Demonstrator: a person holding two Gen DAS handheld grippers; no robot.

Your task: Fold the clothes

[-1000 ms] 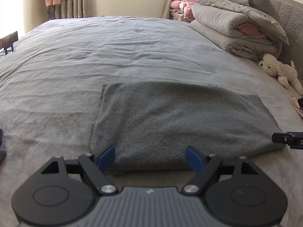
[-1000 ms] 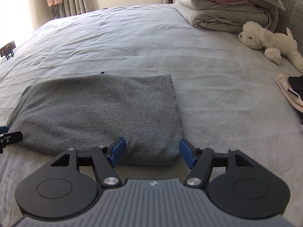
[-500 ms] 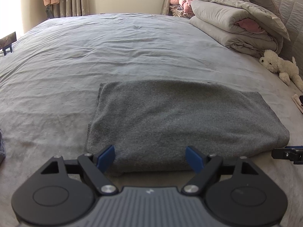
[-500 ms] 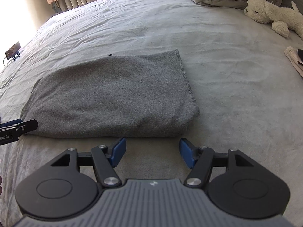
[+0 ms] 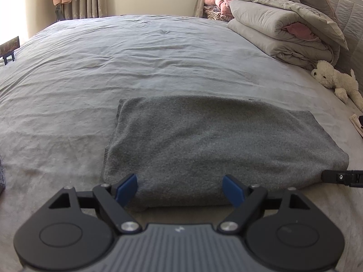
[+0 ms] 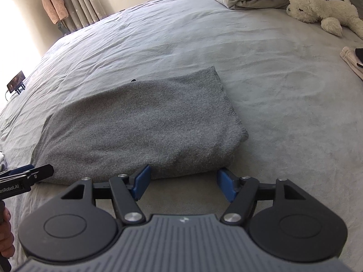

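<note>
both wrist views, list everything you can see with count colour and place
folded garment: 1, dark grey, near middle of bed
bed sheet: 1, light grey, covers the bed
folded duvet: 1, beige-grey with pink inside, far right
plush dog: 1, cream, right, beside the duvet
pale cloth: 1, cream, right edge
hanging garment: 1, pink, by the curtains
phone on stand: 1, dark, left edge
left gripper: 1, black with blue pads, open at garment's near edge
right gripper: 1, same colours, open at near right corner
</note>
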